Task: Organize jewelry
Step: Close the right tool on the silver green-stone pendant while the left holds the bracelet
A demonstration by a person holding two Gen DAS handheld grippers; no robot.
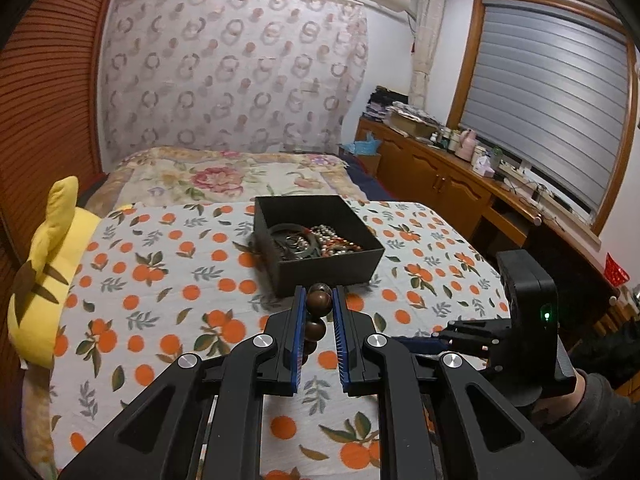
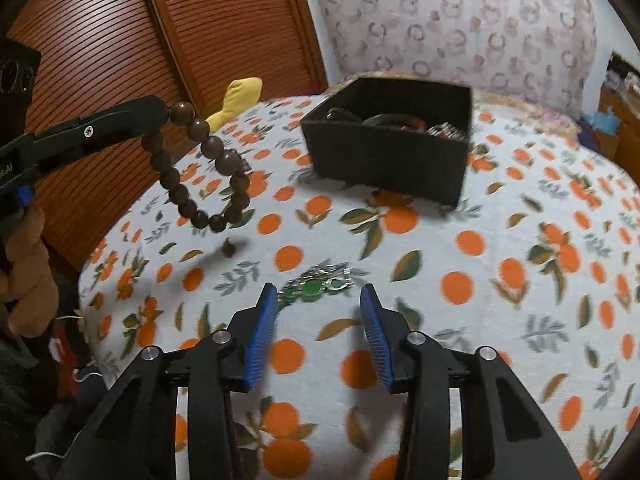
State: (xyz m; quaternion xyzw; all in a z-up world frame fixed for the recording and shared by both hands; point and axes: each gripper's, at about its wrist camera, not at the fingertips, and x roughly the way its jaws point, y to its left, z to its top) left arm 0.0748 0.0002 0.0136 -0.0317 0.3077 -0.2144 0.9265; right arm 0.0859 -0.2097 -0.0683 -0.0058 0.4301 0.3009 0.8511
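My left gripper [image 1: 318,300] is shut on a brown wooden bead bracelet [image 1: 319,303] and holds it above the orange-print bedspread, just in front of the black jewelry box [image 1: 320,268]. In the right wrist view the bracelet [image 2: 200,168] hangs from the left gripper [image 2: 166,114] at upper left. The box [image 2: 384,160] holds several bracelets and bead strands. My right gripper [image 2: 318,298] is open and empty, low over the bedspread, with a green-stoned metal piece [image 2: 316,286] lying just beyond its fingertips. The right gripper also shows in the left wrist view [image 1: 416,340].
A yellow plush toy [image 1: 44,276] lies at the bed's left edge. A small dark bead [image 2: 229,248] lies on the bedspread [image 2: 480,300] under the hanging bracelet. A wooden cabinet [image 1: 440,176] with clutter runs along the right wall under a window.
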